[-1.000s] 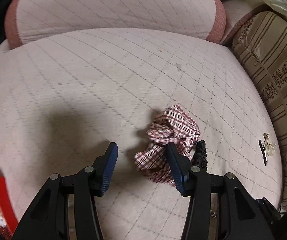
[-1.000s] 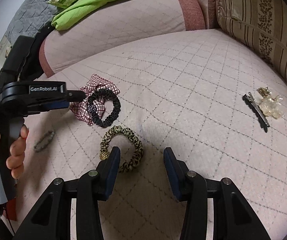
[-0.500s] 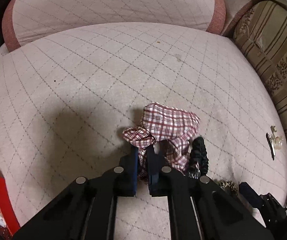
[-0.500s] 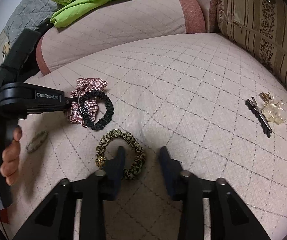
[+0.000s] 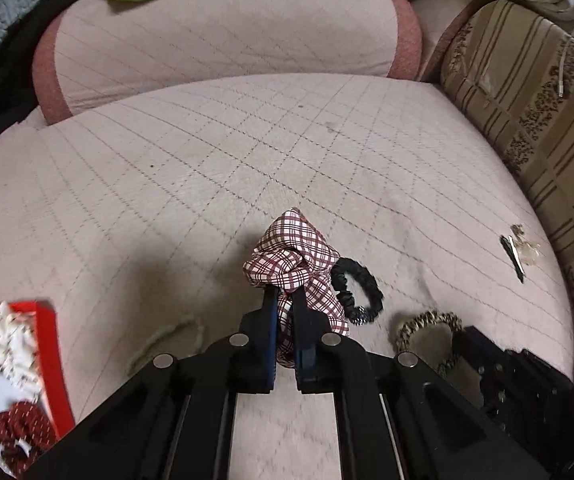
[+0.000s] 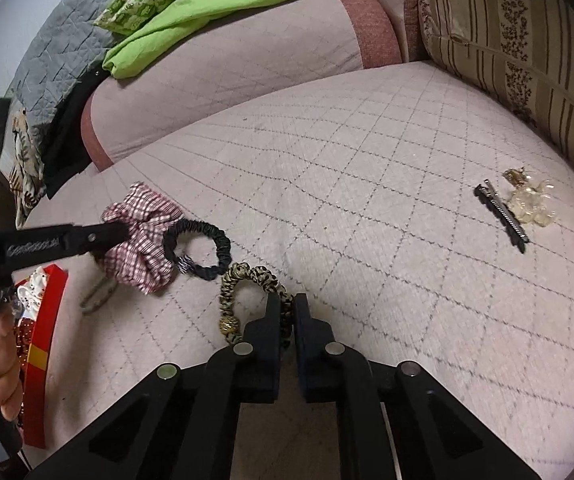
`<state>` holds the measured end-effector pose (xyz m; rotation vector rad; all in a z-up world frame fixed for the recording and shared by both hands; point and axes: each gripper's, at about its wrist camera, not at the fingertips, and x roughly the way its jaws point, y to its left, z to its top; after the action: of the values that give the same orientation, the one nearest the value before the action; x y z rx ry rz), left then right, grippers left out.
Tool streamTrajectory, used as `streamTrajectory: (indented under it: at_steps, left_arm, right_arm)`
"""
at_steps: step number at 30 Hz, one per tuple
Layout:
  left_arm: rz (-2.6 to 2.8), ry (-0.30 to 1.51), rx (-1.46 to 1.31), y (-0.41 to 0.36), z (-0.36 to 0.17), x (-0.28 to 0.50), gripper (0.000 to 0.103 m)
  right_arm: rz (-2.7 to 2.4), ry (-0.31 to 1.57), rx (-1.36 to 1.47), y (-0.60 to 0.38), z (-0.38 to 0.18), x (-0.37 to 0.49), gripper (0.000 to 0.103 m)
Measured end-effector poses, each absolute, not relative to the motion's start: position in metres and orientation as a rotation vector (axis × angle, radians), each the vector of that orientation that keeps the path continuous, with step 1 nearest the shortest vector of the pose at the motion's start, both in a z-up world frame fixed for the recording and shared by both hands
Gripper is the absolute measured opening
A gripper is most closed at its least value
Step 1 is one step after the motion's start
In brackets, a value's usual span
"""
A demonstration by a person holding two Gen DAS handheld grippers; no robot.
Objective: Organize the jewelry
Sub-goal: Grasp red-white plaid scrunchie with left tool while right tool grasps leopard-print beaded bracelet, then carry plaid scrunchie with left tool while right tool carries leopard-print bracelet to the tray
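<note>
My left gripper (image 5: 283, 300) is shut on a red plaid scrunchie (image 5: 293, 258) and holds it just above the quilted pink sofa seat (image 5: 207, 184); it also shows in the right wrist view (image 6: 139, 232). My right gripper (image 6: 286, 308) is shut on a leopard-print scrunchie (image 6: 247, 280), also seen in the left wrist view (image 5: 427, 324). A black scrunchie (image 6: 199, 248) lies between them, touching the plaid one. A red box (image 5: 43, 360) holding several hair items sits at the left.
A black hair clip (image 6: 503, 214) and a clear clip (image 6: 531, 204) lie at the right. A thin greenish band (image 5: 163, 336) lies near the box. A striped cushion (image 6: 527, 40), a green cloth (image 6: 215, 0) and the sofa back (image 5: 227, 40) border the seat.
Both grippers closed: the left on the plaid scrunchie and lifted it, the right moved forward and shut on the leopard scrunchie. The red box came further into view.
</note>
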<state>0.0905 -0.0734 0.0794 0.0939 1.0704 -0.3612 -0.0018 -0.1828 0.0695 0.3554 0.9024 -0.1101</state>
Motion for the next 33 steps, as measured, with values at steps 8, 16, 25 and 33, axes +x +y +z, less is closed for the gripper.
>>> streamTrajectory:
  at_steps: [8,16,25,33]
  left_arm:
    - [-0.373,1.018,0.12,-0.054,0.104,0.038,0.006]
    - [-0.362,0.992,0.07,-0.029,0.122,-0.011,0.006]
    - [-0.327,0.915,0.058,-0.005,0.145,-0.069,0.006]
    - [-0.293,0.879,0.031,0.023,0.159,-0.099,0.006]
  right_arm:
    - [-0.109,0.882,0.353,-0.171,0.092,-0.03,0.007]
    - [-0.089,0.873,0.331,-0.15,0.111,-0.06,0.007]
    - [-0.069,0.853,0.248,-0.117,0.14,-0.088,0.007]
    - [-0.051,0.845,0.168,-0.084,0.16,-0.106,0.007]
